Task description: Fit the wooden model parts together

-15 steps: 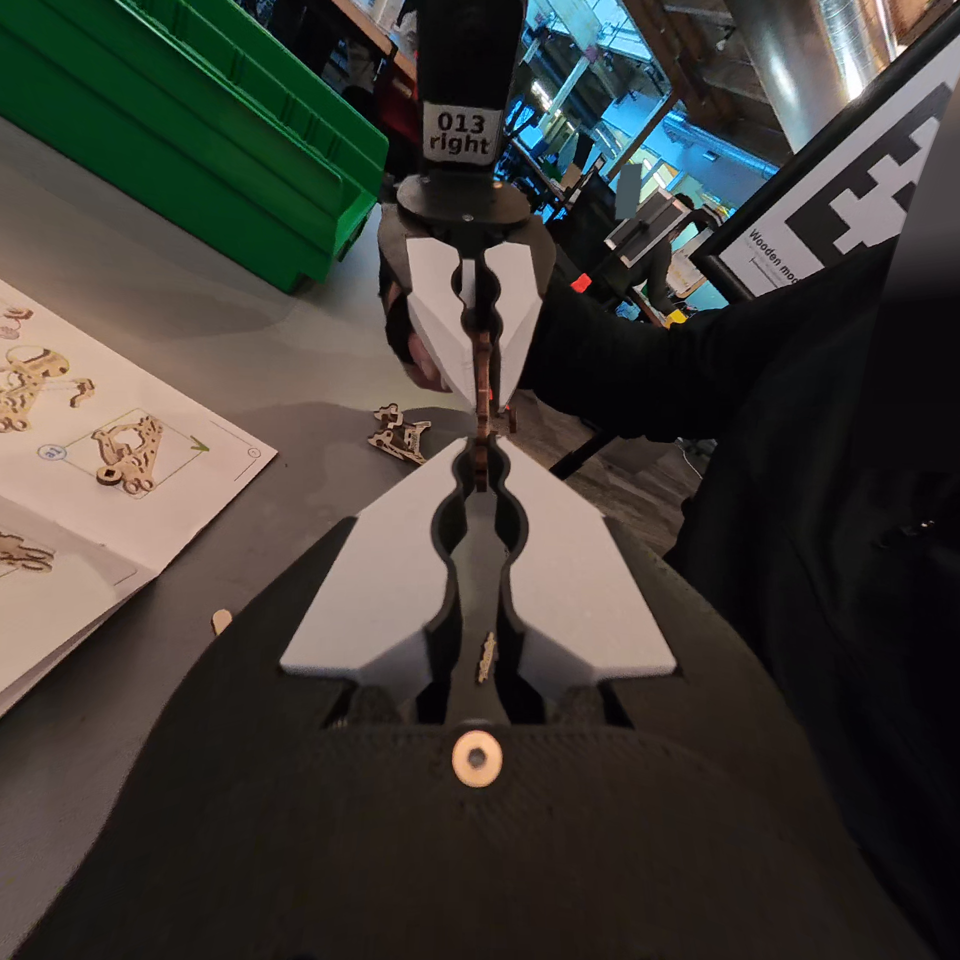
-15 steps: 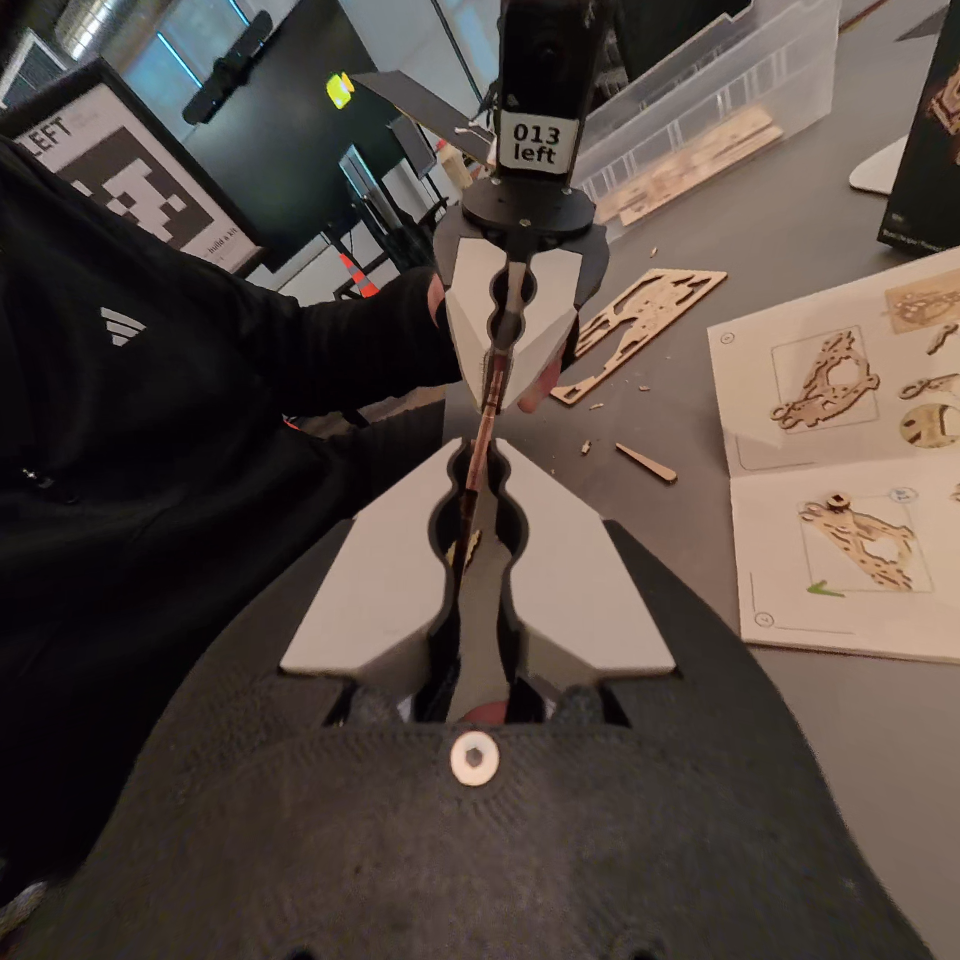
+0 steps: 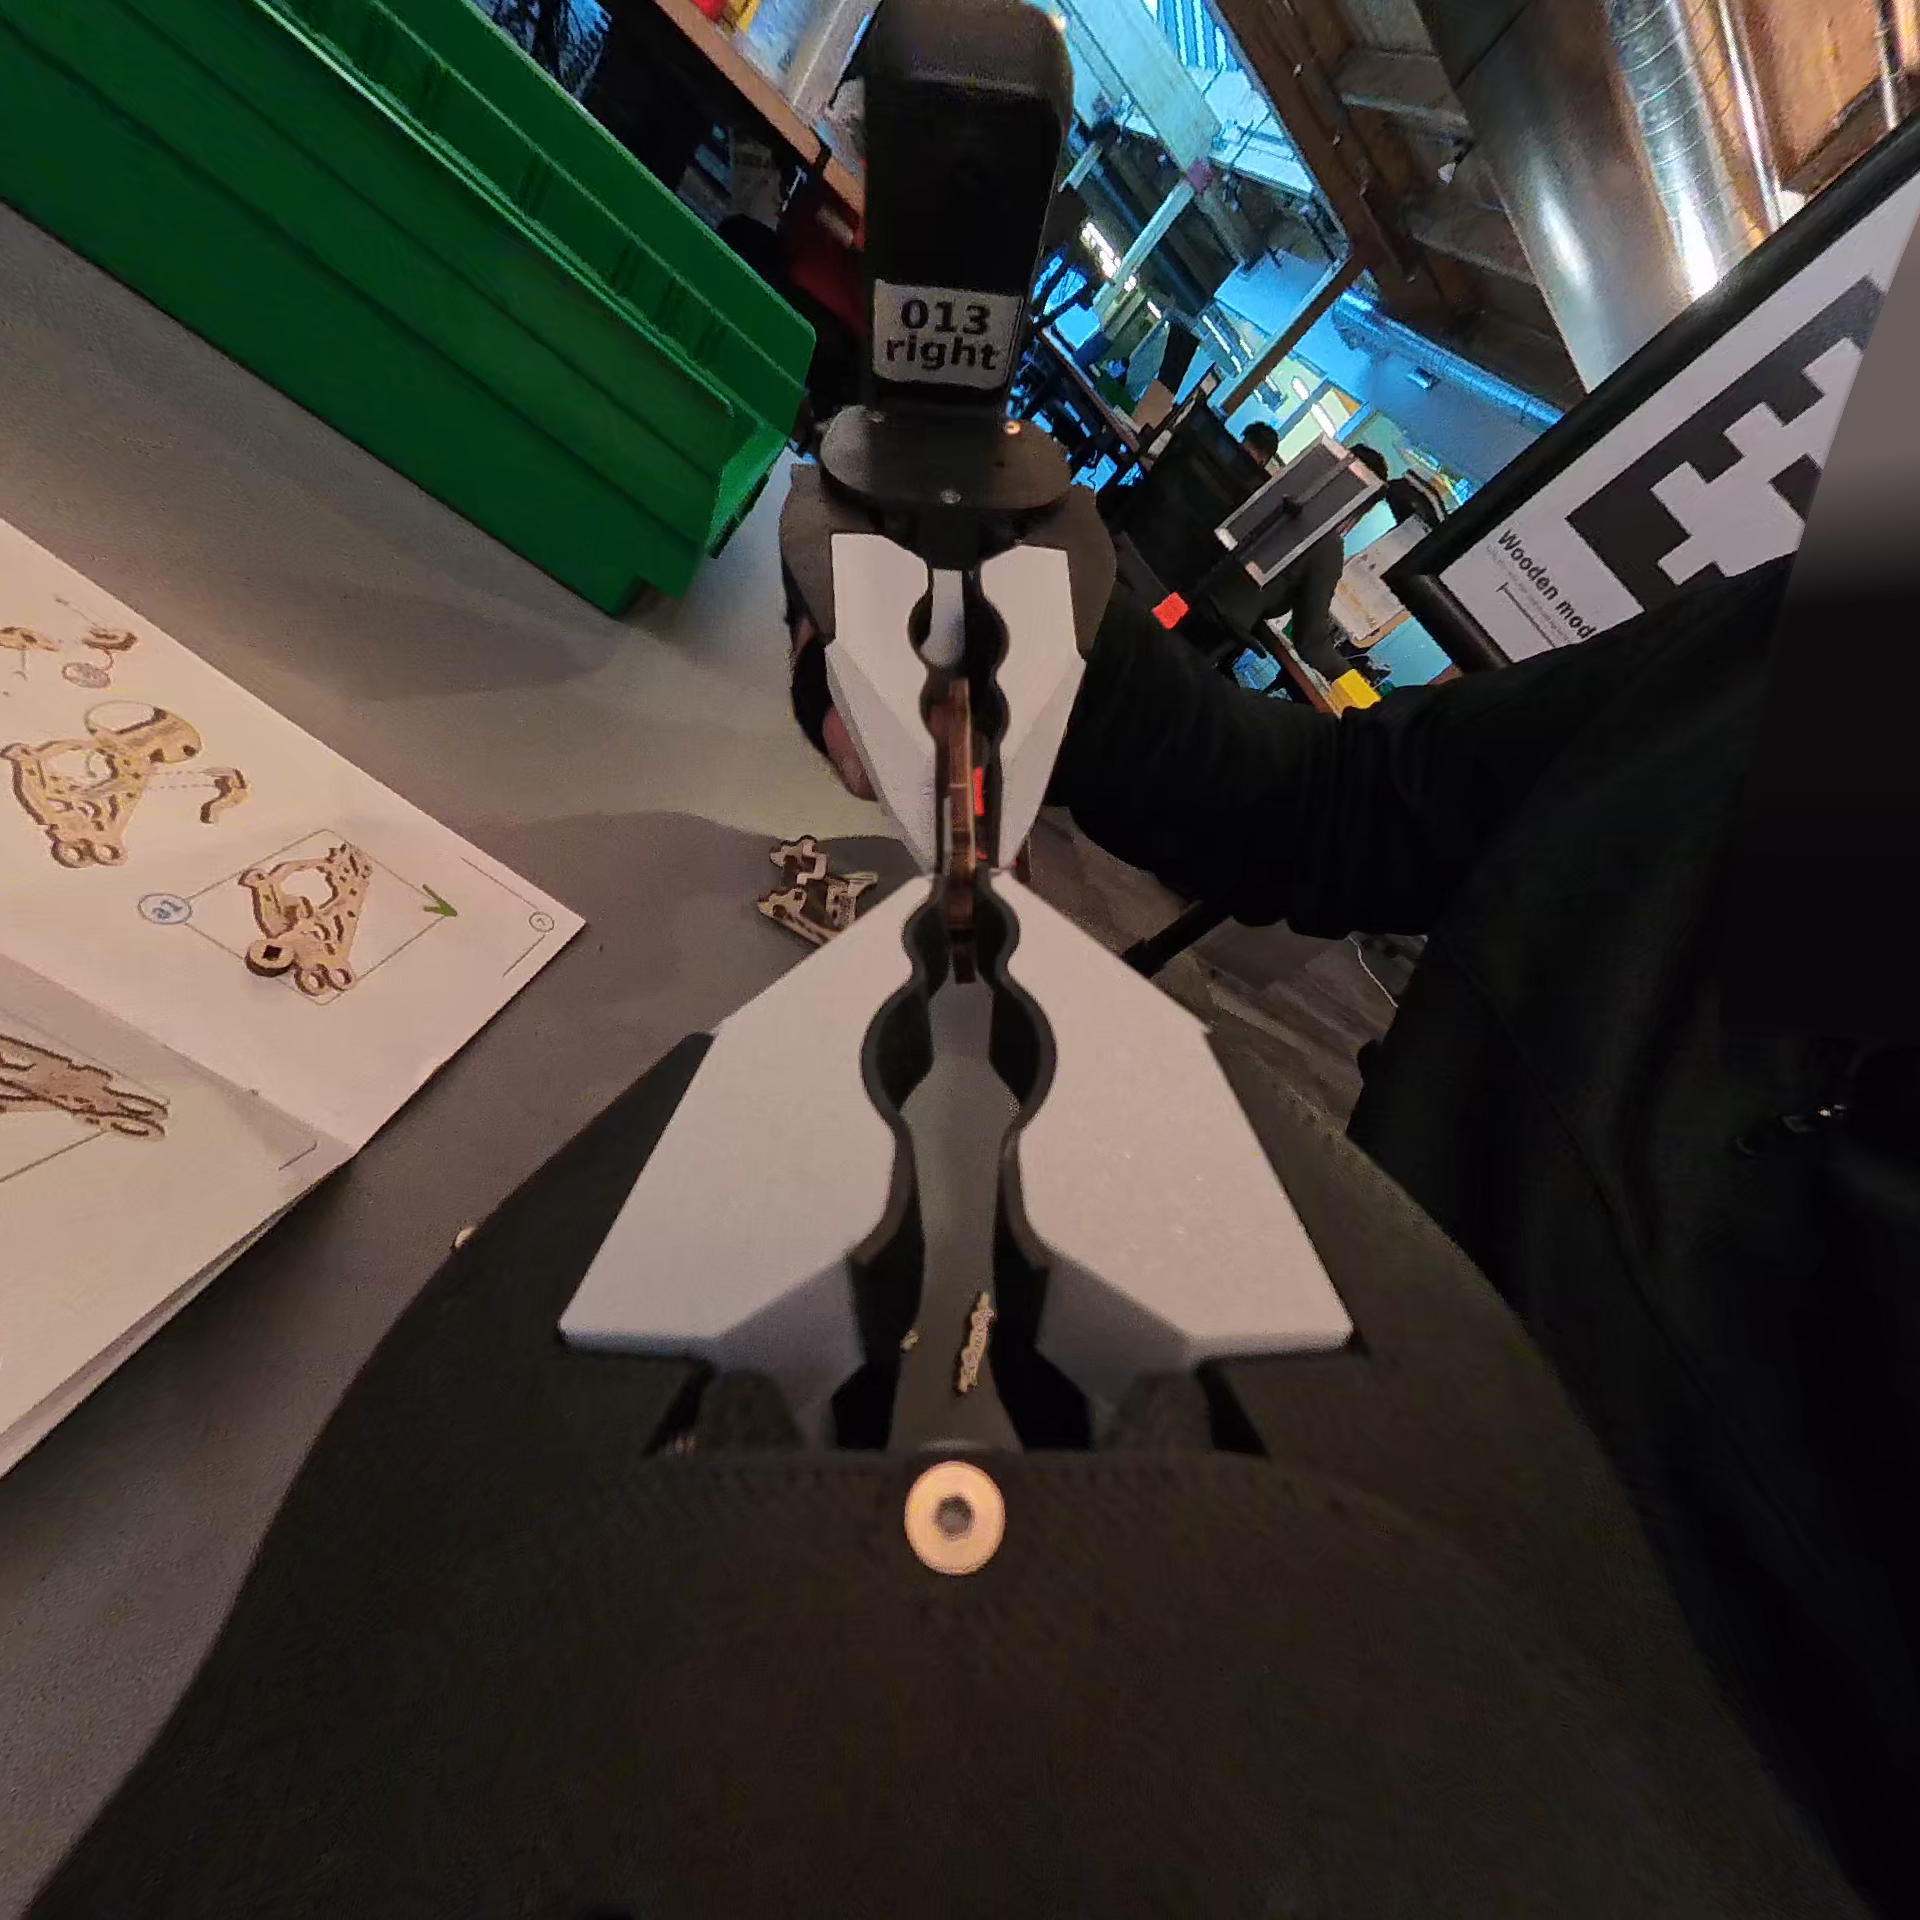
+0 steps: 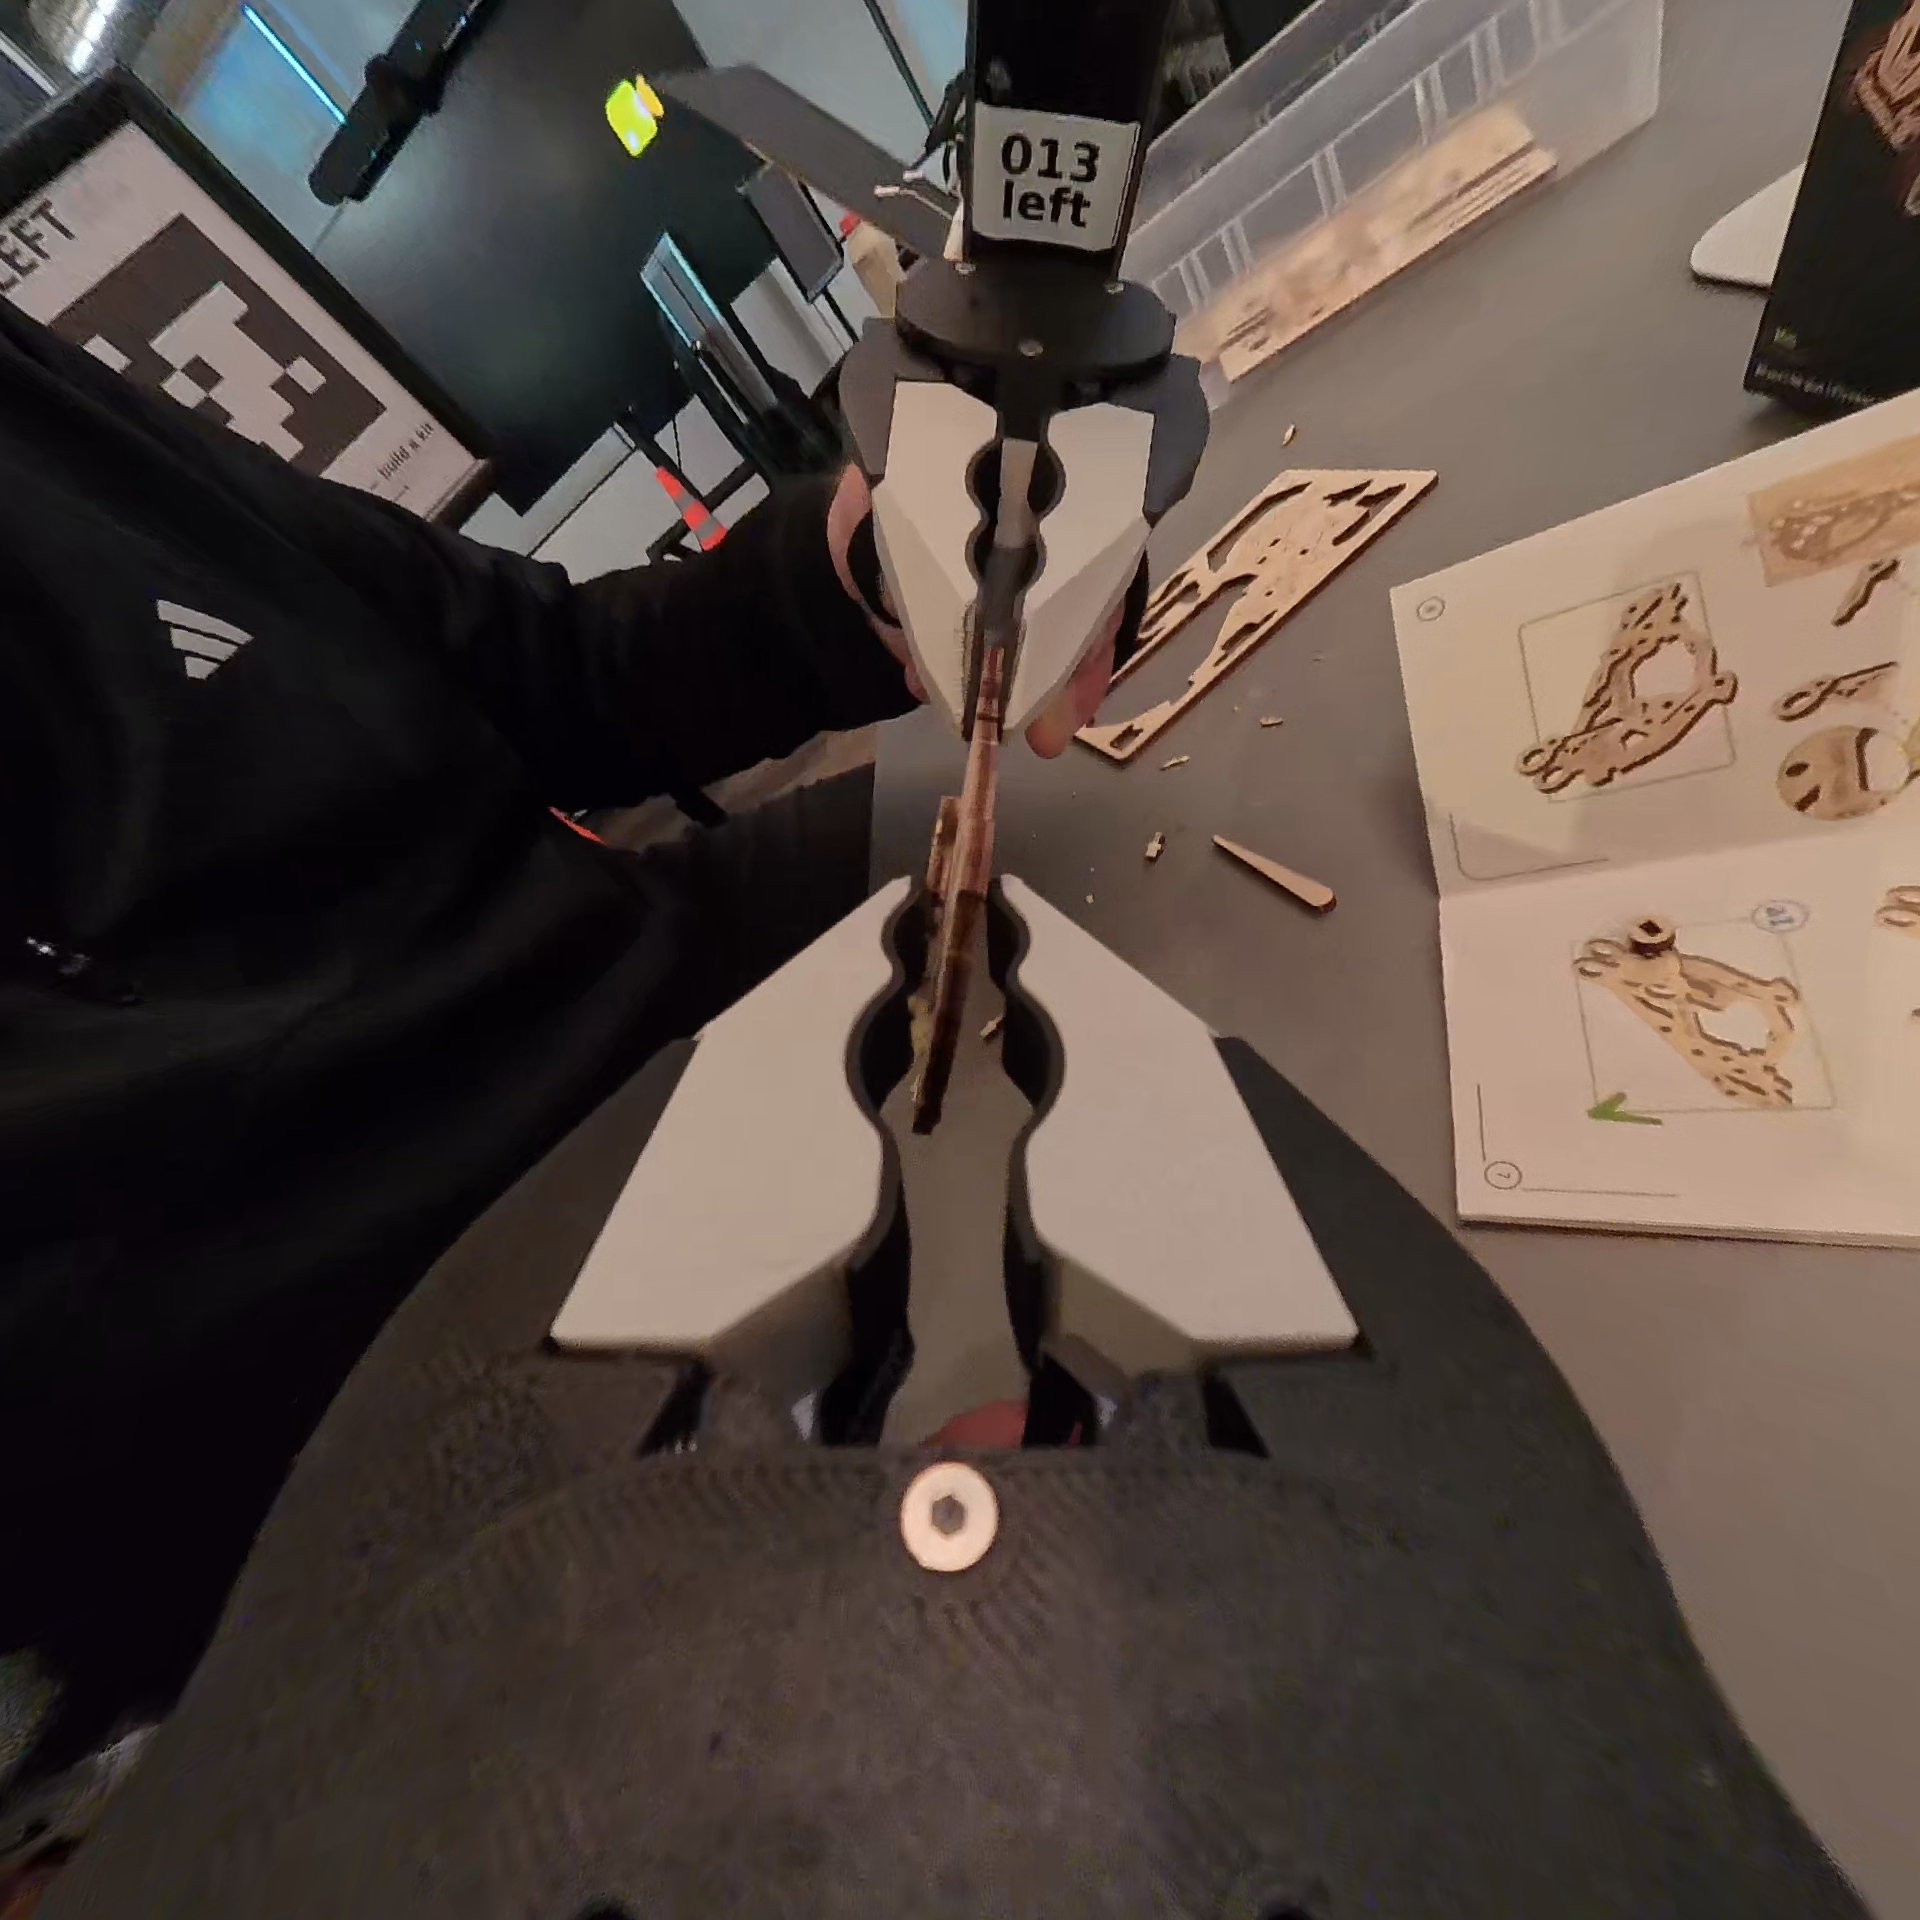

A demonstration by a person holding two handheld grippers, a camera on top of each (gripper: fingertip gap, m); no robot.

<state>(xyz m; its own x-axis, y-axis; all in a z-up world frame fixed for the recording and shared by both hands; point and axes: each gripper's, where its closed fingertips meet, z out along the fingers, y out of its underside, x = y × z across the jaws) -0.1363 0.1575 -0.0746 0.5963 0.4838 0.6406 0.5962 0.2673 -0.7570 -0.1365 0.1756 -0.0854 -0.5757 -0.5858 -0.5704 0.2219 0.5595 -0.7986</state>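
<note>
A thin wooden model part (image 4: 964,821) is held edge-on in the air between my two grippers, with a smaller wooden piece against its left side. My left gripper (image 3: 951,883) is shut on one end of it; the right wrist view shows the left gripper (image 4: 987,722) pinching it as well. My right gripper (image 4: 956,883) stands around the other end with its jaws parted. Dark gaps show on both sides of the part, so the right pads do not press on it. In the left wrist view the right gripper (image 3: 961,852) shows the same gap beside the part (image 3: 954,769).
An open instruction booklet (image 3: 260,883) lies on the grey table and also shows in the right wrist view (image 4: 1662,935). Green bins (image 3: 416,312) stand behind. A small wooden assembly (image 3: 816,894), a cut-out wooden sheet (image 4: 1268,592), a wooden stick (image 4: 1273,873) and a clear box (image 4: 1351,187) lie around.
My right gripper's jaws were closed on the wooden part and have now parted from it. My left gripper keeps its hold. The right gripper has drawn back a little.
</note>
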